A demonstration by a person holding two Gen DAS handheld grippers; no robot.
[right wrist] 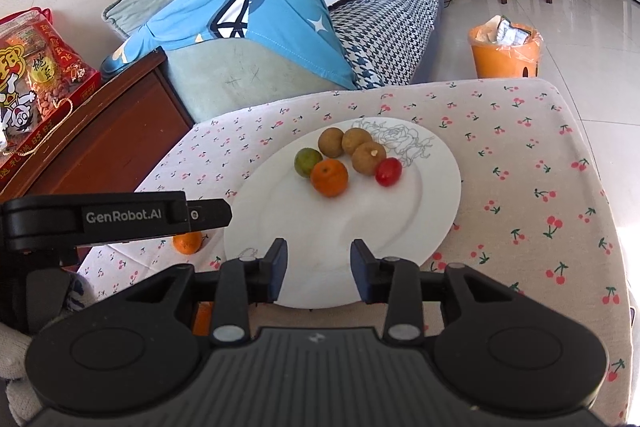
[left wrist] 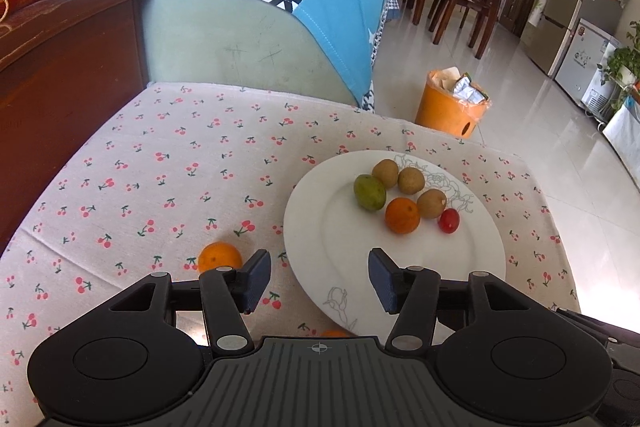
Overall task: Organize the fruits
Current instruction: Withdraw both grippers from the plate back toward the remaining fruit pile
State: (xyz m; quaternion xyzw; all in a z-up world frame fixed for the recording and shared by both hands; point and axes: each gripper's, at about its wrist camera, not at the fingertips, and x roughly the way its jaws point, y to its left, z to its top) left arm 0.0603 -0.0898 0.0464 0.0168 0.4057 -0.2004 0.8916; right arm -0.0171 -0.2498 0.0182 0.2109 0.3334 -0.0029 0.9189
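Observation:
A white plate (left wrist: 340, 251) (right wrist: 400, 219) on the cherry-print cloth holds a green fruit (left wrist: 369, 191) (right wrist: 308, 161), an orange (left wrist: 402, 215) (right wrist: 329, 177), three brown fruits (left wrist: 411, 180) (right wrist: 369, 158) and a red tomato (left wrist: 448, 220) (right wrist: 388, 171). Another orange (left wrist: 219, 257) (right wrist: 187, 241) lies on the cloth left of the plate. A further orange (left wrist: 335, 333) (right wrist: 202, 318) peeks out under the grippers. My left gripper (left wrist: 319, 281) is open and empty over the plate's near left rim. My right gripper (right wrist: 319, 271) is open and empty over the plate's near edge.
A green sofa (left wrist: 240, 39) with a blue cloth stands behind the table. A dark wooden cabinet (left wrist: 60, 59) is at the left. An orange bin (left wrist: 452, 107) (right wrist: 505, 51) stands on the tiled floor. The left gripper's body (right wrist: 96, 219) shows at left in the right wrist view.

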